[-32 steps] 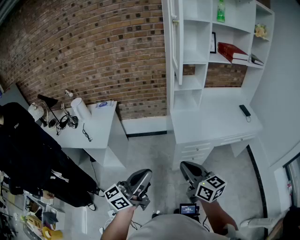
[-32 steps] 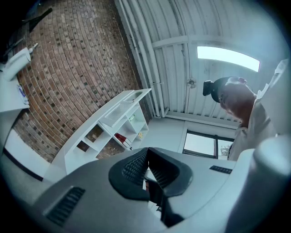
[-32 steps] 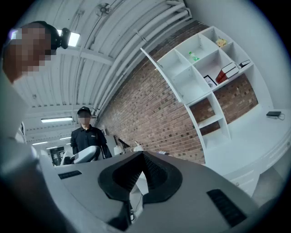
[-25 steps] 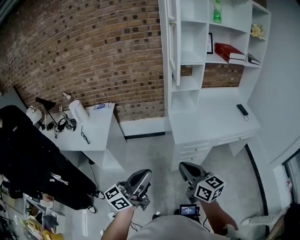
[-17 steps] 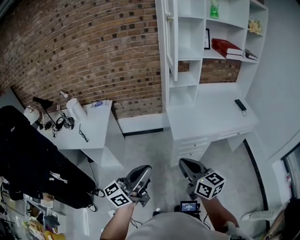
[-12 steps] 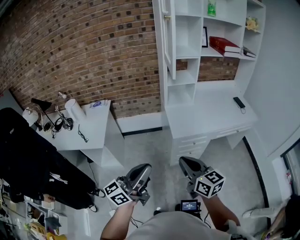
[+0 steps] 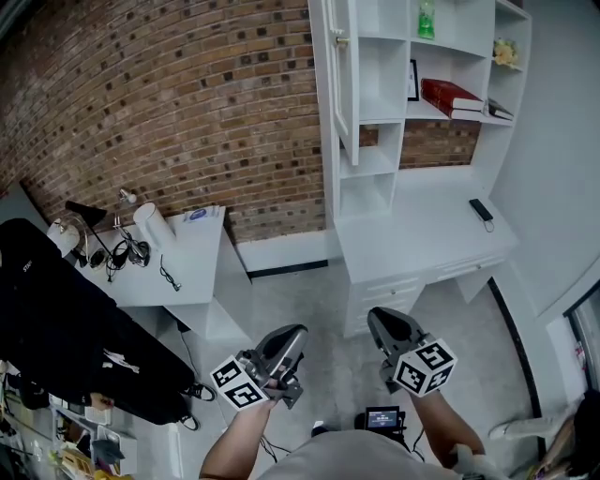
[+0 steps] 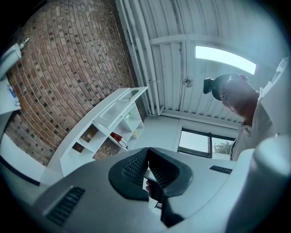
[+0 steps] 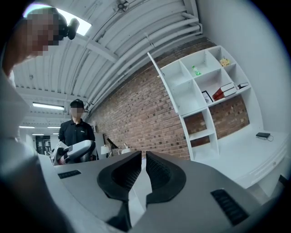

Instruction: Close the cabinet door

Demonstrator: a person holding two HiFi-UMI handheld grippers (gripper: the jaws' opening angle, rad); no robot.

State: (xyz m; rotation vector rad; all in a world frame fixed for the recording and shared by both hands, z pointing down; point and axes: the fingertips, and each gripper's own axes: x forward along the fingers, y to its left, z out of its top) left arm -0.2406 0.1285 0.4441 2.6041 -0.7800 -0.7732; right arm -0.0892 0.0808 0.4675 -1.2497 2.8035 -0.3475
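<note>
The white cabinet stands against the brick wall at the top of the head view. Its tall narrow door stands open, edge-on to me, with a small knob near its top. Both grippers are low and far from it, over the floor. My left gripper is shut and holds nothing. My right gripper is also shut with nothing in it. The cabinet shows small beyond the left gripper. In the right gripper view the open door stands left of the shelves, past the right gripper.
A white desk top under the shelves carries a black remote. A red book and a green bottle sit on shelves. A side table with a lamp and headphones stands left. A person in black stands by the brick wall.
The head view drifted a little, so the cabinet shifted slightly in the picture. Both grippers stay low and shut. The door stands open as before.
</note>
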